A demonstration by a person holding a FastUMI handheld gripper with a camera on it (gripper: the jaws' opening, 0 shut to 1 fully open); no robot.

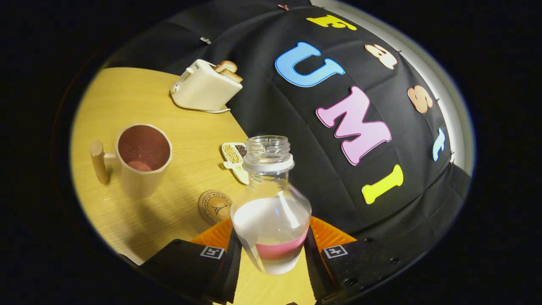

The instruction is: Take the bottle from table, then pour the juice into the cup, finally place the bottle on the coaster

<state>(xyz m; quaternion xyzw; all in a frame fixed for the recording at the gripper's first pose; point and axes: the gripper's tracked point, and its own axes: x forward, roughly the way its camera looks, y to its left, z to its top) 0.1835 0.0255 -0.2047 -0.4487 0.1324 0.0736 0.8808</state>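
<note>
Gripper view, largest to smallest:

- Booth wall (296,127): black cloth, fills the far and right side behind everything.
- Table (127,93): light wood top, runs from the near side out to the far left, where it meets the cloth.
- Gripper (271,241): my two fingers are clamped on the bottle's lower body, one pad on each side. Both press on the glass, so it's a firm grasp, not released.
- Bottle (271,220): clear, uncapped, wide round body with a narrow threaded neck. It sits between my fingers, lifted off the table and close to upright, mouth pointing away from me. A thin band of pink-red juice (281,250) lies low in it; most of the body looks empty.
- Toaster (205,87): cream coloured, at the far edge of the table against the cloth, two bread slices (228,70) sticking out of the top, cord trailing beside it.
- Cup (143,160): cream mug with a wooden peg handle on its left, standing upright to the left of the bottle, well apart from it. A little pink liquid sits at the bottom inside.
- Coaster (215,206): round cork disc, flat on the table, just left of the bottle and near my left finger, between cup and bottle. Nothing on it.
- Small dish (235,161): white divided tray with grains or seeds, beyond the coaster, partly hidden behind the bottle neck.
</note>
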